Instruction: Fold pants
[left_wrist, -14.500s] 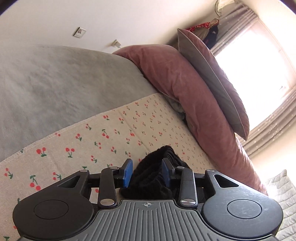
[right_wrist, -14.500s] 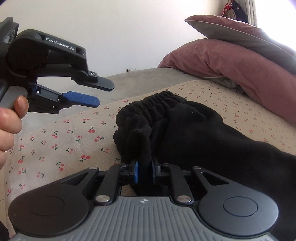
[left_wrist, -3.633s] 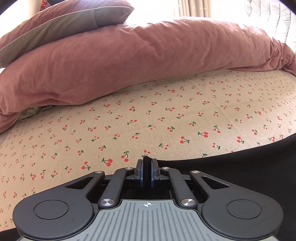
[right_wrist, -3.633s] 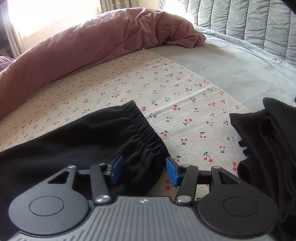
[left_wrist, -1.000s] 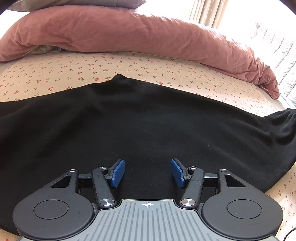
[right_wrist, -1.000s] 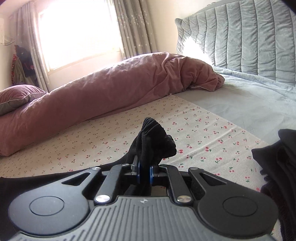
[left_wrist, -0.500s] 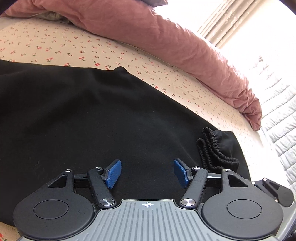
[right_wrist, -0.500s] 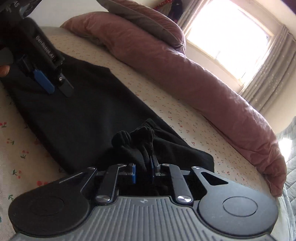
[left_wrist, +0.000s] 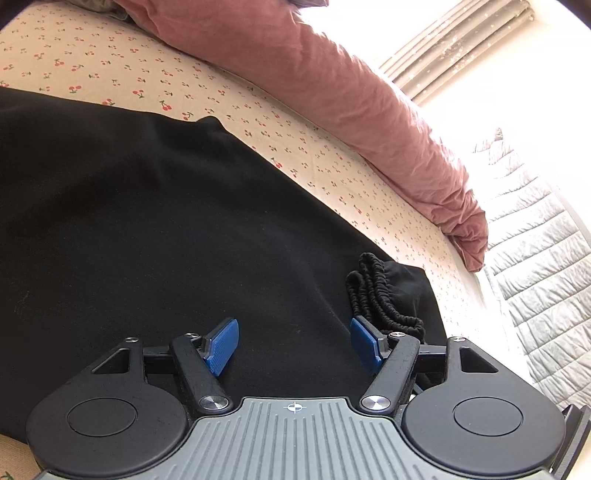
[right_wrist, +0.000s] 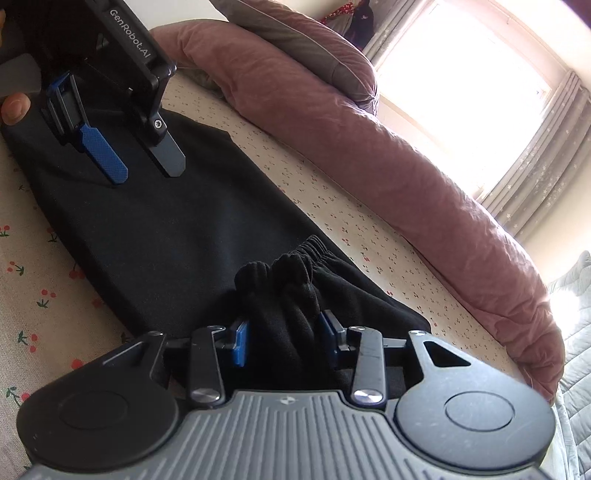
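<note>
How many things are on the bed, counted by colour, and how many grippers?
Black: 1, the pants
Pink: 1, the duvet
Grey and pink: 1, the pillow
Grippers: 2, left gripper, right gripper
Total: 5

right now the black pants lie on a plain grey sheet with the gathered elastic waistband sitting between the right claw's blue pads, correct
Not quite. The black pants lie on a cream sheet printed with red cherries, as the right wrist view shows. The gathered elastic waistband does sit between the right claw pads.
</note>
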